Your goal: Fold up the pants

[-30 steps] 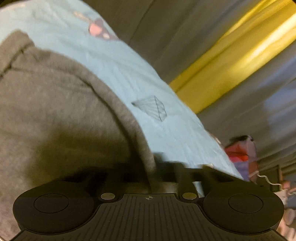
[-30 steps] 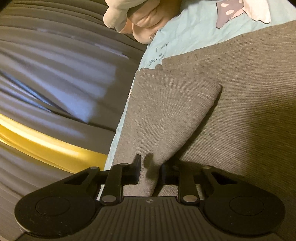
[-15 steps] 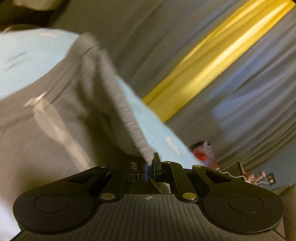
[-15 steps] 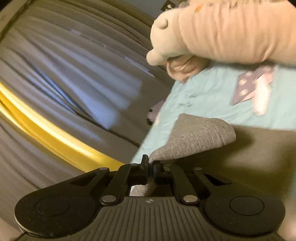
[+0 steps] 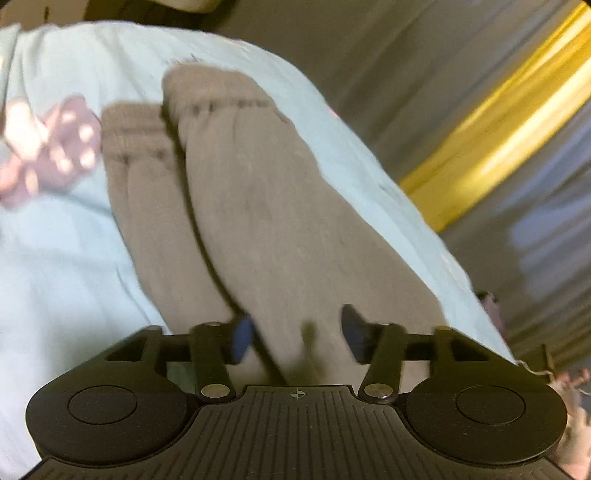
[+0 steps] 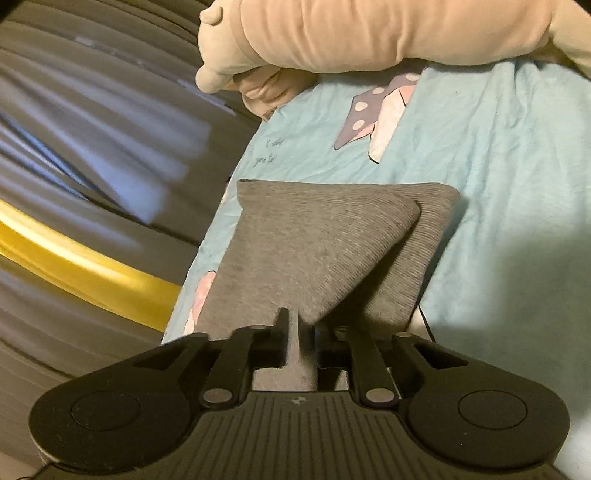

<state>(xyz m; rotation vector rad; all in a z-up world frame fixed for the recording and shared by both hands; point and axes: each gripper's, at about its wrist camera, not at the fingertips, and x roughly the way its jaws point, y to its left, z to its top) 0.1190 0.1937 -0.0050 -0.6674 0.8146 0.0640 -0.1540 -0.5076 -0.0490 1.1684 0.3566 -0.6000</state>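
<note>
The grey pants (image 5: 266, 221) lie on the light blue bed sheet (image 5: 55, 258), the two legs side by side with ribbed cuffs at the far end. My left gripper (image 5: 299, 336) is open, its fingers wide apart on either side of the near fabric. In the right wrist view a folded part of the pants (image 6: 314, 251) lies on the sheet (image 6: 498, 166). My right gripper (image 6: 301, 332) has a small gap between its fingers, with a fold of the pants standing in that gap.
A beige plush toy (image 6: 351, 33) lies at the bed's far end. The sheet carries a purple and pink print (image 6: 373, 114). Grey curtains with a yellow band (image 5: 491, 129) hang beside the bed, close to the sheet's edge.
Both grippers carried the pants over while shut on the fabric. The left gripper has now opened wide and let go. The right fingers have parted a little. The pants lie folded over.
</note>
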